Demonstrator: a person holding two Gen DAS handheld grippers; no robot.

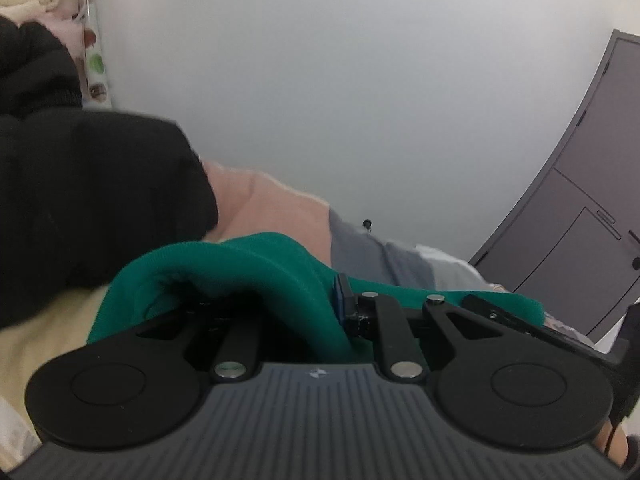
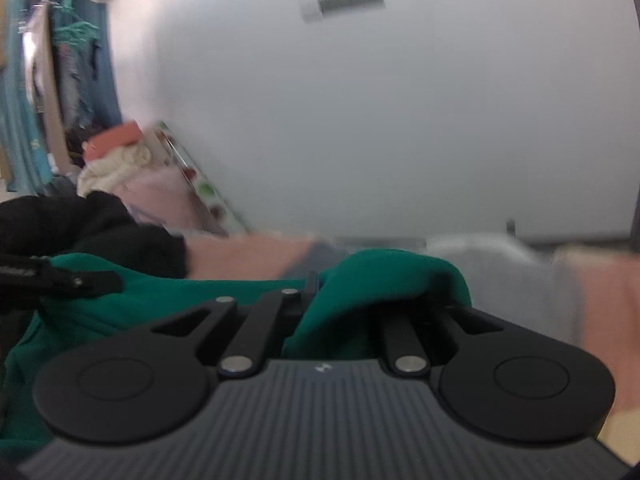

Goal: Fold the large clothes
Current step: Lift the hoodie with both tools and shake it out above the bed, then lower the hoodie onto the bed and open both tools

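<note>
Left gripper point(image 1: 320, 312) was clenched on the green garment point(image 1: 248, 264), cloth bunched over the jaws toward 11 o'clock. Right gripper point(image 2: 320, 300) was likewise clamped on the same green garment point(image 2: 384, 280), fold heaped toward 1 o'clock. The garment stretched between both. Black clothing point(image 1: 80, 200) lay at 9 o'clock, pink fabric point(image 1: 272, 208) just behind. No containers could be made out; right view was blurred.

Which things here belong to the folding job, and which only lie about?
Job:
green garment
left gripper
right gripper

Lying about:
black garment
pink cloth
grey cloth
clothes pile
</note>
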